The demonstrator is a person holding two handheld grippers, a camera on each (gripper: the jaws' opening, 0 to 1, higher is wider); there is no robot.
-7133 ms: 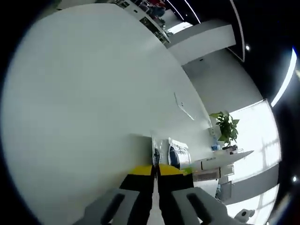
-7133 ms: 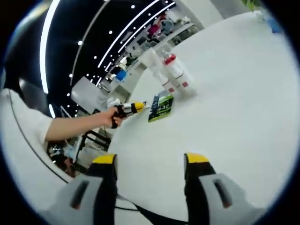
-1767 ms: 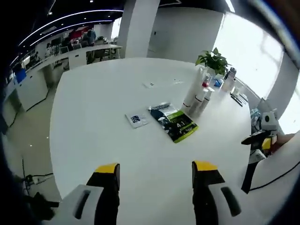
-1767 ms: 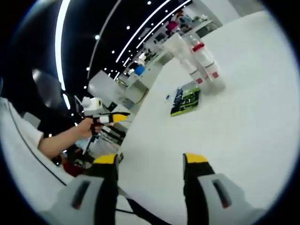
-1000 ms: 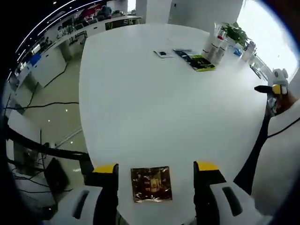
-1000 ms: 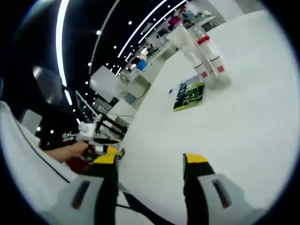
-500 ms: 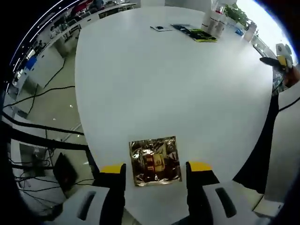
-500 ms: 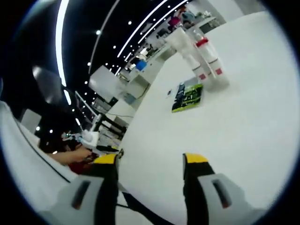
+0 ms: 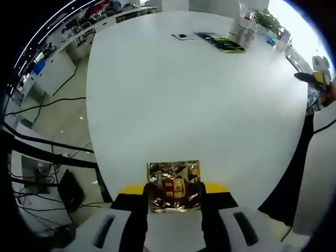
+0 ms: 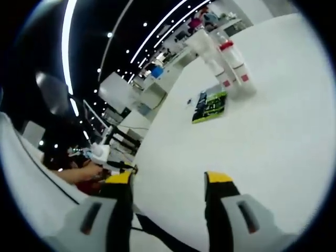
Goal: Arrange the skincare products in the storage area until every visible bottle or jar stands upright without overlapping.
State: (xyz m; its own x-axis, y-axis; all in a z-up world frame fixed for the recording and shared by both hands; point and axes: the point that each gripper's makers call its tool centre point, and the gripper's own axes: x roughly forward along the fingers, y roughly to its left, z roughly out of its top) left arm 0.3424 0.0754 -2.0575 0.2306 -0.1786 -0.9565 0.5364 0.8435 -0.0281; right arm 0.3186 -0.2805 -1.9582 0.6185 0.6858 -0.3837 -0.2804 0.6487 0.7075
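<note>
A gold foil sachet (image 9: pixel 174 186) lies flat at the near edge of the white table (image 9: pixel 189 105). My left gripper (image 9: pixel 174 190) has its jaws pressed against the sachet's two sides, shut on it. Far across the table stand tall white bottles (image 9: pixel 243 23), one with a red cap (image 10: pixel 224 46), seen upright in a tight cluster (image 10: pixel 227 65). A green and black sachet (image 9: pixel 221 42) lies flat beside them, also seen as the green sachet (image 10: pixel 210 107). My right gripper (image 10: pixel 168 181) hovers open over the table with nothing between its jaws.
A small dark card (image 9: pixel 182 36) lies near the green sachet. A potted plant (image 9: pixel 270 20) stands behind the bottles. The person's hand holds the other gripper (image 9: pixel 317 79) at the table's right edge. Desks, cables and floor lie beyond the table's left edge.
The left gripper's jaws have closed in from either side onto the gold sachet. The right gripper view has barely shifted.
</note>
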